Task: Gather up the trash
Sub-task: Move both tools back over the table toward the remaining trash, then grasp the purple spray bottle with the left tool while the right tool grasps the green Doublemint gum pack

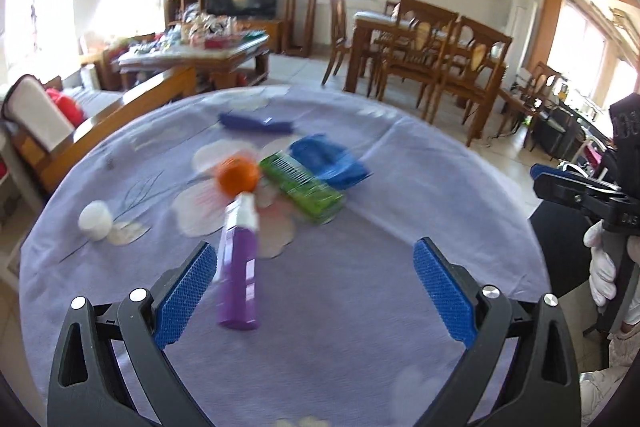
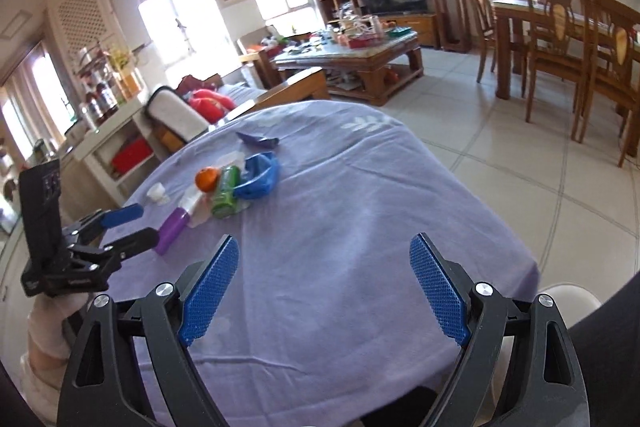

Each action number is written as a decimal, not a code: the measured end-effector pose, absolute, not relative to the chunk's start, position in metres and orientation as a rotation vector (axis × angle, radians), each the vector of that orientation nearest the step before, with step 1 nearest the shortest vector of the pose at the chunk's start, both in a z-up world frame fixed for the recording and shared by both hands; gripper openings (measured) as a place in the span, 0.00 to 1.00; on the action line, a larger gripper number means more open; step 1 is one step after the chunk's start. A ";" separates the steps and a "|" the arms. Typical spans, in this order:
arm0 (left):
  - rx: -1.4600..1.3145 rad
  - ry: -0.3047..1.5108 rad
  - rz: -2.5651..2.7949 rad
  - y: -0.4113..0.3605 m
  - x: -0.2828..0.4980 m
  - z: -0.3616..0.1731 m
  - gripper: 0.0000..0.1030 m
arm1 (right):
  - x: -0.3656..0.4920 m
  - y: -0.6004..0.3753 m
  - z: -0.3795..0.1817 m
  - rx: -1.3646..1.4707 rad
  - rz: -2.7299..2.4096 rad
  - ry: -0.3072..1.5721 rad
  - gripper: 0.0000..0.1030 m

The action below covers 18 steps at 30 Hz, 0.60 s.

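Left wrist view: left gripper (image 1: 316, 291) spread wide, nothing held; purple plastic spray bottle (image 1: 238, 267) lies w/ its base just beside the 9 o'clock pad. Right gripper (image 2: 324, 291) also wide, empty, over lavender tablecloth (image 2: 360, 195); trash pile at 11 o'clock.

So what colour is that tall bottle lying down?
Purple bottle with a white top, clearest in the left wrist view.

Right tool (image 2: 324, 287) spread wide over lilac-clothed counter (image 2: 360, 219), nothing between pads. Ahead: orange ball (image 2: 207, 179), green packet (image 2: 225, 197), blue bag (image 2: 260, 177), purple bottle (image 2: 172, 229) beside left tool (image 2: 138, 225).
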<state>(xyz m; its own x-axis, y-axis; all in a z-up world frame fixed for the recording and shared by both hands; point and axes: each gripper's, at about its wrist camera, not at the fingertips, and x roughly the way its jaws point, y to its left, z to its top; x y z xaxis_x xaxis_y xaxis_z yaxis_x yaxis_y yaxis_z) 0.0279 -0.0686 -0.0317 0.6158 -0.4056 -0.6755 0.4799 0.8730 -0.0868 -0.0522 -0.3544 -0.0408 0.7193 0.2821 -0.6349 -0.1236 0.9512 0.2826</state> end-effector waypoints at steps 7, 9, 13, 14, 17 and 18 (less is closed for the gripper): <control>0.108 0.868 -0.458 -0.040 0.049 -0.056 0.95 | -0.005 -0.288 -0.041 0.145 0.344 0.772 0.84; 0.125 0.902 -0.441 -0.039 0.056 -0.063 0.95 | 0.008 -0.271 -0.043 0.122 0.373 0.786 0.84; 0.120 0.949 -0.403 -0.034 0.063 -0.069 0.95 | 0.031 -0.249 -0.046 0.094 0.423 0.813 0.75; 0.120 0.954 -0.392 -0.033 0.064 -0.069 0.95 | 0.035 -0.245 -0.047 0.092 0.436 0.822 0.70; 0.129 0.971 -0.359 -0.030 0.067 -0.073 0.95 | 0.053 -0.232 -0.052 0.080 0.461 0.845 0.66; 0.132 0.974 -0.357 -0.029 0.068 -0.073 0.95 | 0.059 -0.228 -0.053 0.075 0.464 0.851 0.65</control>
